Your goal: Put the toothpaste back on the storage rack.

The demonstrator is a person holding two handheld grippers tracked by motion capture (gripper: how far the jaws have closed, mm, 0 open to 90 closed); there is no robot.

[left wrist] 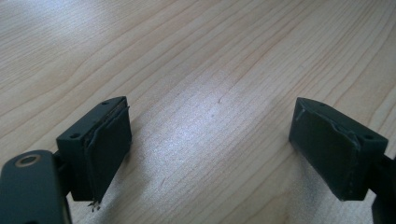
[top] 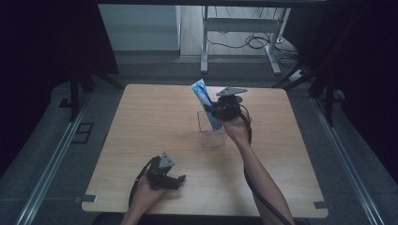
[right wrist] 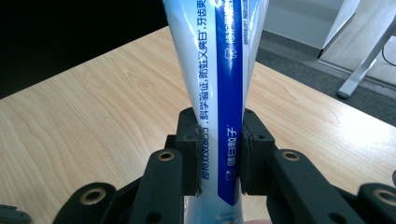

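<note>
A white and blue toothpaste tube (top: 203, 96) stands tilted in a clear plastic cup (top: 211, 129) at the middle of the wooden table (top: 141, 122). My right gripper (top: 217, 111) is shut on the tube just above the cup's rim. In the right gripper view the two black pads (right wrist: 190, 156) press the tube (right wrist: 219, 93) from both sides, and its printed blue stripe runs upward. My left gripper (top: 180, 180) rests low near the table's front edge, open. In the left gripper view its jaws (left wrist: 210, 154) stand wide apart over bare wood with nothing between them.
Beyond the table's far edge stand a white desk frame (top: 241, 28) and loose cables (top: 256, 42) on the floor. Metal rails (top: 51, 164) run along both sides of the table. Dark curtains flank the scene.
</note>
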